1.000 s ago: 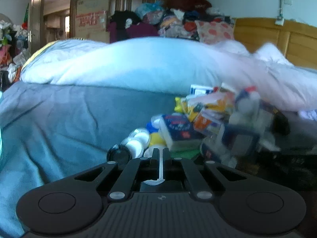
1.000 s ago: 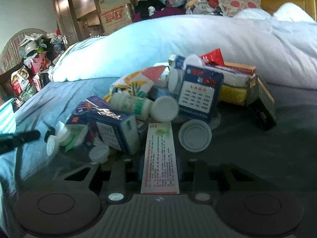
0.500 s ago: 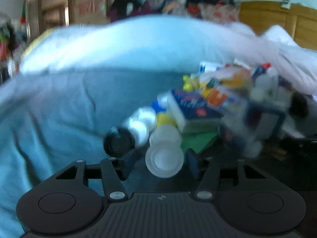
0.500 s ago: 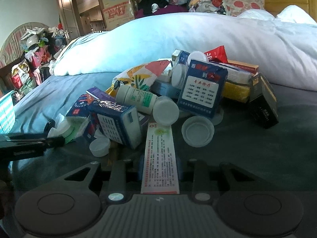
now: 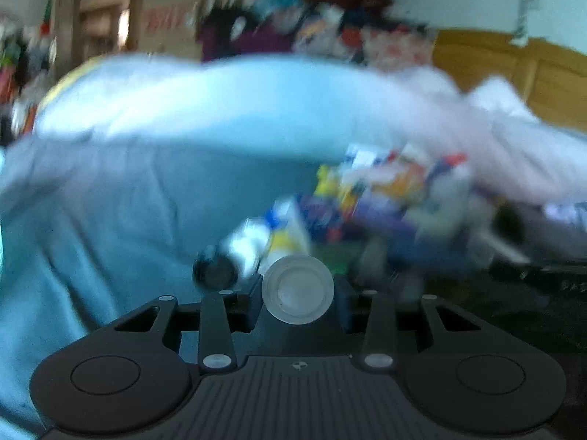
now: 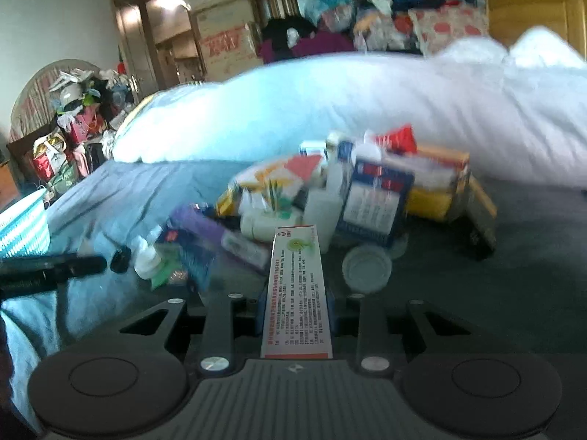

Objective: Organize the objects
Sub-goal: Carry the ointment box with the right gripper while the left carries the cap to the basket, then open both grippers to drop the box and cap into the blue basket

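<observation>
A bed with a grey-blue sheet (image 6: 513, 293) carries everything. On it lie a bulky pale-blue quilt (image 6: 330, 110), a blurred heap of medicine boxes, packets and white plastic bottles (image 6: 348, 198), a loose round white cap (image 6: 367, 267) and a small black cap (image 6: 121, 259).

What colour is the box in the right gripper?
The box is white with red bands and a green logo, clearest in the right wrist view.

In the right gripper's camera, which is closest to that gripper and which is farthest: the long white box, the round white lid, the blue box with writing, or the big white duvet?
1. Long white box: held in the right gripper.
2. Round white lid: just ahead, slightly right, on the bed.
3. Blue box with writing: behind the lid, in the pile.
4. Big white duvet: behind the whole pile.
</observation>
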Available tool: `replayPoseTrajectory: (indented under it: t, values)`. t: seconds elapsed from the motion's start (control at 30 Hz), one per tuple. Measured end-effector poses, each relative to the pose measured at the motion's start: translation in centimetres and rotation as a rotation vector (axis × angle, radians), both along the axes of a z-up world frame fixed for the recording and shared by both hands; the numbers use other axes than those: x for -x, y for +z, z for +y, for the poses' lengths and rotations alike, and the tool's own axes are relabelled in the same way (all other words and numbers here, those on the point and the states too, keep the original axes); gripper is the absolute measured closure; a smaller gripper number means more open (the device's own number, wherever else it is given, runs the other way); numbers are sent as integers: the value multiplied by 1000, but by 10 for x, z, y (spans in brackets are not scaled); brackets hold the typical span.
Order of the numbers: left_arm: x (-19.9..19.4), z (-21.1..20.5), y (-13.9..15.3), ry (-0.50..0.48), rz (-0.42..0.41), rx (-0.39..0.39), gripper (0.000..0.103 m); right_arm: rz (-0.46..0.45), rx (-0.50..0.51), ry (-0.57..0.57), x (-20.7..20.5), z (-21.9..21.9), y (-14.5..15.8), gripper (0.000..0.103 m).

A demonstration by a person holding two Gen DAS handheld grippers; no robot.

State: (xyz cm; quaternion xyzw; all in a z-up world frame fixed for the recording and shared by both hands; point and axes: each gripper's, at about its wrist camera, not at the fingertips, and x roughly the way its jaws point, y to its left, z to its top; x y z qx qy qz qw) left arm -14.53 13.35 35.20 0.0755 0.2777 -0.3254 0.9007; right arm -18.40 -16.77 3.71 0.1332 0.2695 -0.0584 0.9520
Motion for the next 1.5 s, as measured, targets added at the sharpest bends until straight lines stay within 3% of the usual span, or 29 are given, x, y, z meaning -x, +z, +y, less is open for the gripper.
replayPoseTrajectory:
  t: [0.23,0.43,0.67,0.9,1.03,1.23,1.5]
  values:
    - [0,18,36,47,-63,47,62,-40,21,-57,19,-9,30,71]
    - [-15,55,75,153,-110,78,62,-102,66,-7,5,8,70,71]
    - [-39,124,138,332,-204,95,62,-242,85,152,-53,62,147,71]
    - [-71,212,190,540,-242,80,62,-350,87,435,-114,183,230,71]
    - [-89,257,204,619,-210,56,62,-334,59,584,-143,256,258,71]
    - [-106,321,204,705,-125,36,62,-217,58,744,-171,348,266,71]
    - [-116,351,181,721,-50,35,62,-143,44,793,-178,392,256,71]
